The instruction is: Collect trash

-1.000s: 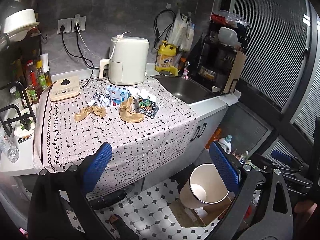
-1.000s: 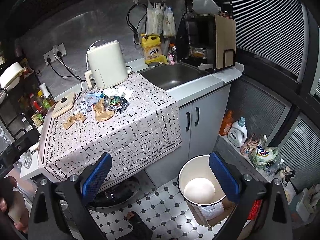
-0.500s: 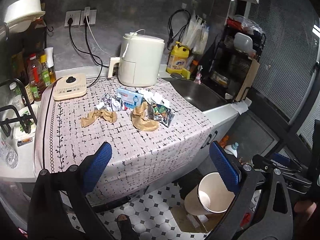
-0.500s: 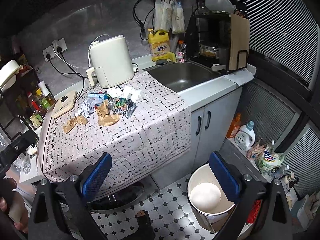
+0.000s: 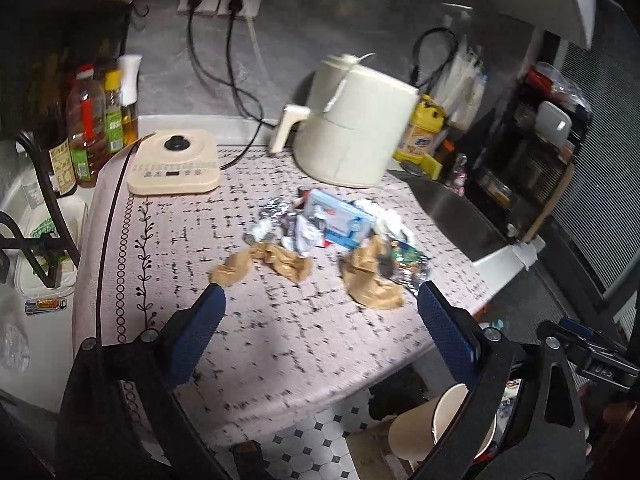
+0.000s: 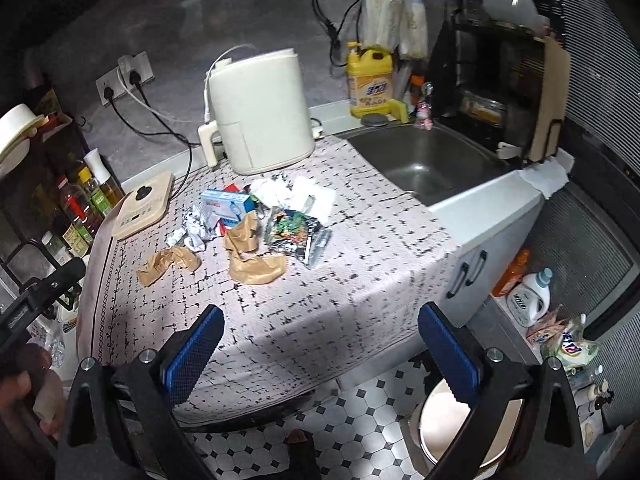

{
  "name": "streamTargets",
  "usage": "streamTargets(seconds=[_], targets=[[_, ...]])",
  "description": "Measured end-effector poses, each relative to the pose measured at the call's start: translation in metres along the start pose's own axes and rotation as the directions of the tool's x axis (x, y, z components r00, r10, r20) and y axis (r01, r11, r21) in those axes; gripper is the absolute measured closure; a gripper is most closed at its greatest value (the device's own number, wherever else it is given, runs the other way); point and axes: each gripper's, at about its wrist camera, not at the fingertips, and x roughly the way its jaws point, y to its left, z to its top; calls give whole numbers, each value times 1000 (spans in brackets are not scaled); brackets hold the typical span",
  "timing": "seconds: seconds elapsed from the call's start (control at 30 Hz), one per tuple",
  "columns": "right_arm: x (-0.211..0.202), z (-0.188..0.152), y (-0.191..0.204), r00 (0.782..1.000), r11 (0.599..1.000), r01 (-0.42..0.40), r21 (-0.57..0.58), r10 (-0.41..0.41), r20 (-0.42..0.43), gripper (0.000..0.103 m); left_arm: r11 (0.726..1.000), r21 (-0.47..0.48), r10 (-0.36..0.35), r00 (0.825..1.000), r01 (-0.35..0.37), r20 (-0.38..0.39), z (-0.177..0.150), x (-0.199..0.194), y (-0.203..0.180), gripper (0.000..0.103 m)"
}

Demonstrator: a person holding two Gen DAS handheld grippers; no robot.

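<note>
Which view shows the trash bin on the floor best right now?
The right wrist view: the trash bin shows its rim and pale inside, partly behind that gripper's finger. The left wrist view catches only a sliver of the bin behind its own finger.

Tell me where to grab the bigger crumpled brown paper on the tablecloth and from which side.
Take the bigger brown paper at its raised upper fold, coming down from above and from the near edge of the tablecloth. That fold stands up, so the fingers can close across it, while the base lies flat. The foil snack packet crowds its right side, so avoid that side.
</note>
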Motion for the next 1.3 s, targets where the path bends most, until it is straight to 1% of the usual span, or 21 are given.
streamTargets(seconds=[0.03,0.17,0.23,0.3,0.37,0.4,0.43,0.53,0.67,0.7,0.73,0.77,0.8,0.83,0.9,0.97,1.07,1.2,1.23,1.27,1.3], targets=[[7,3,5,1000,1000,-9,-4,9,-12,10,1000,-9,2,1000,-2,-11,2,8,8,14],[40,15,28,997,999,-30,-12,29,-66,14,1000,-13,7,999,-8,-54,8,39,34,19],[56,19,38,994,999,-39,-9,38,-98,16,1000,-19,-1,996,0,-87,11,57,47,25],[72,21,47,990,999,-54,-2,53,-128,22,1000,-20,-7,994,5,-111,13,73,58,27],[86,24,56,986,998,-65,-3,63,-156,24,1000,-24,-16,990,13,-140,15,89,68,33],[95,26,63,983,998,-65,-6,63,-172,24,999,-25,-25,988,21,-153,16,96,72,38],[100,28,69,981,998,-68,-9,65,-181,27,999,-23,-31,985,28,-167,17,104,75,39],[117,32,79,976,997,-73,-25,66,-206,34,999,-6,-42,980,42,-194,19,124,80,40],[132,34,85,970,997,-73,-22,65,-235,35,998,39,-33,978,42,-205,19,148,81,42],[137,34,87,968,997,-68,-25,60,-242,35,998,46,-24,974,35,-224,18,157,82,52],[142,34,87,967,998,-64,-26,56,-248,35,999,38,-25,967,36,-252,17,165,84,71],[147,35,88,965,998,-60,-24,52,-257,35,999,22,-38,960,46,-278,16,171,88,78],[151,35,88,964,998,-60,-20,52,-263,35,998,18,-45,958,52,-283,16,172,89,84],[155,37,89,963,998,-61,-18,54,-264,35,998,26,-45,961,54,-272,17,170,89,88],[162,40,92,964,998,-62,-26,54,-261,36,997,35,-54,968,65,-247,20,161,90,89],[171,43,96,963,997,-58,-41,45,-266,42,997,18,-68,969,74,-238,22,153,94,95],[189,44,100,956,996,-62,-58,43,-289,52,997,11,-72,969,77,-235,22,144,98,95],[210,42,108,947,992,-77,-98,42,-318,59,998,1,-65,972,66,-225,20,134,102,95],[214,41,110,946,991,-81,-111,41,-321,63,998,-3,-61,974,62,-220,20,132,103,95],[218,40,113,946,988,-85,-129,39,-323,72,998,-9,-56,975,56,-215,20,130,103,95],[222,40,115,942,985,-99,-138,48,-333,78,999,-19,-50,976,47,-211,19,127,103,95]])
